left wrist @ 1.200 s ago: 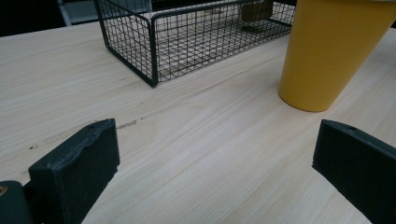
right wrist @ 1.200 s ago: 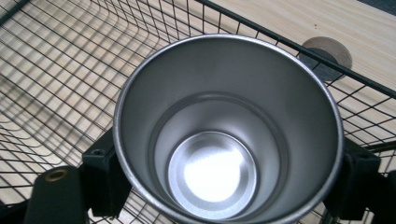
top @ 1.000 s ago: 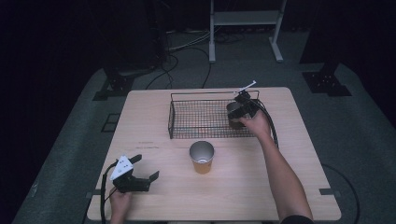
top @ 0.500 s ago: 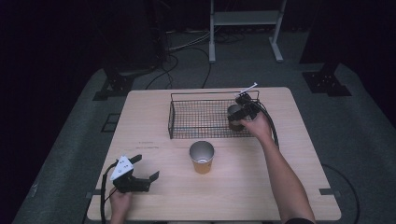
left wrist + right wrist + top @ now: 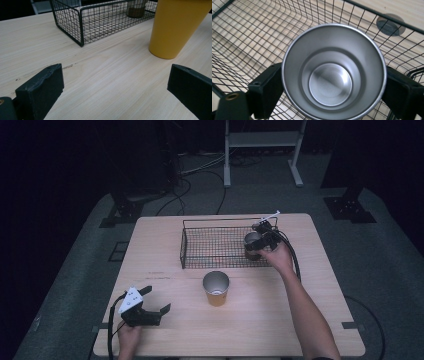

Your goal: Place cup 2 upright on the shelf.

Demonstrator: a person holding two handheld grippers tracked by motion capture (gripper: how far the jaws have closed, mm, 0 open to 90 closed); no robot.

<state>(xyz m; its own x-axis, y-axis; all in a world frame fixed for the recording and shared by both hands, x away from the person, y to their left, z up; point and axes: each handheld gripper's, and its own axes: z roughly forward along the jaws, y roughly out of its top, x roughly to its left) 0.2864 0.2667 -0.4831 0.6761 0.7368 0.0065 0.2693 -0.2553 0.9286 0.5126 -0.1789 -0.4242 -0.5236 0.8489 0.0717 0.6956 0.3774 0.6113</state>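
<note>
The right tool (image 5: 261,240) has just been opening around the cup (image 5: 251,245) in the basket (image 5: 186,251). Its jaws look spread now, so the cup seems dropped off. The left tool (image 5: 152,301) rests spread on the surface (image 5: 280,320).

1. Here's the desk (image 5: 165,245), pale wood grain, rounded corners, sitting square in a dim pool of light.
2. Under it, a grey floor (image 5: 380,270), matt and plain.
3. Beyond the far edge, black cables (image 5: 200,170) snake across the floor.
4. Further back, a white metal stand (image 5: 262,145) with two upright legs.
5. Dark stand feet sit left (image 5: 122,212) and right (image 5: 350,207).
6. Everything behind falls into black; no wall can be made out.
</note>
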